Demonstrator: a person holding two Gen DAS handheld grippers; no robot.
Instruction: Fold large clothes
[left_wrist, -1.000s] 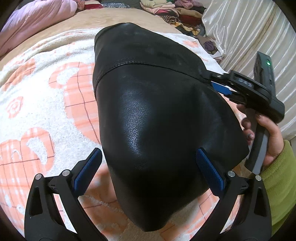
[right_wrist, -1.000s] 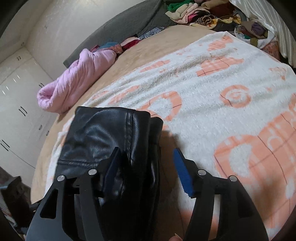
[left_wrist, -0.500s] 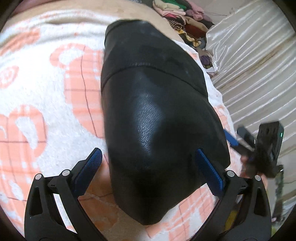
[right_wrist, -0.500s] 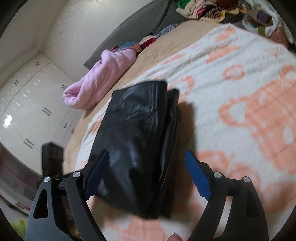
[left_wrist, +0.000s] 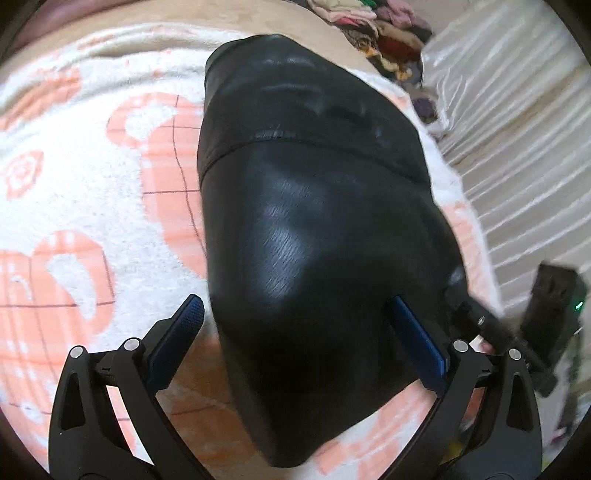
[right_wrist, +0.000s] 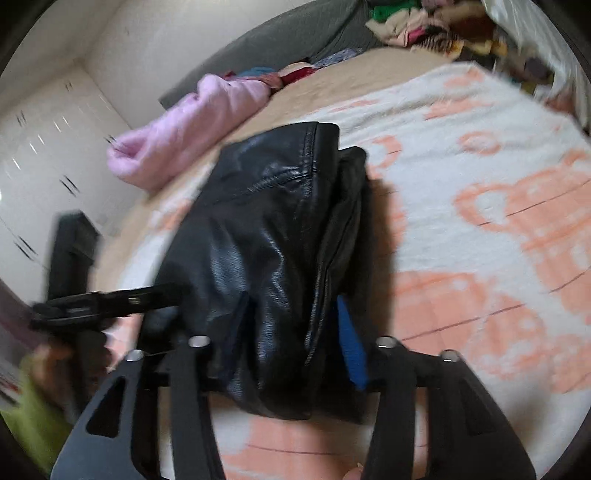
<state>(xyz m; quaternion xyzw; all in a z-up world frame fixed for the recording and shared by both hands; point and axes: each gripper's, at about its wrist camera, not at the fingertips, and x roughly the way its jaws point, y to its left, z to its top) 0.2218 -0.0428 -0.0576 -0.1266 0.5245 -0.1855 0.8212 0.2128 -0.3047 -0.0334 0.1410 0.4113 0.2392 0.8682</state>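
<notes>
A black leather garment (left_wrist: 314, 229) lies folded into a thick bundle on the white and orange blanket (left_wrist: 92, 206). My left gripper (left_wrist: 299, 328) stands open and wide astride its near end; the left pad is clear of the leather and the right pad lies against it. In the right wrist view the same bundle (right_wrist: 266, 229) reaches between the fingers of my right gripper (right_wrist: 295, 328). Its jaws are closing, and both blue pads press the garment's near end. The right gripper (left_wrist: 461, 295) shows blurred at the bundle's right corner, and the left gripper (right_wrist: 162, 295) at its left side.
A rolled pink quilt (right_wrist: 184, 125) lies at the far side of the bed. Piled clothes (right_wrist: 424, 22) sit at the far corner. A pale curtain (left_wrist: 517, 129) hangs along the bed's right side, and white cupboards (right_wrist: 40, 155) stand beyond the bed.
The right gripper let go of the garment's side, drew back with wide jaws, then came in on its near end and narrowed. The left gripper shifted a little sideways, still open.
</notes>
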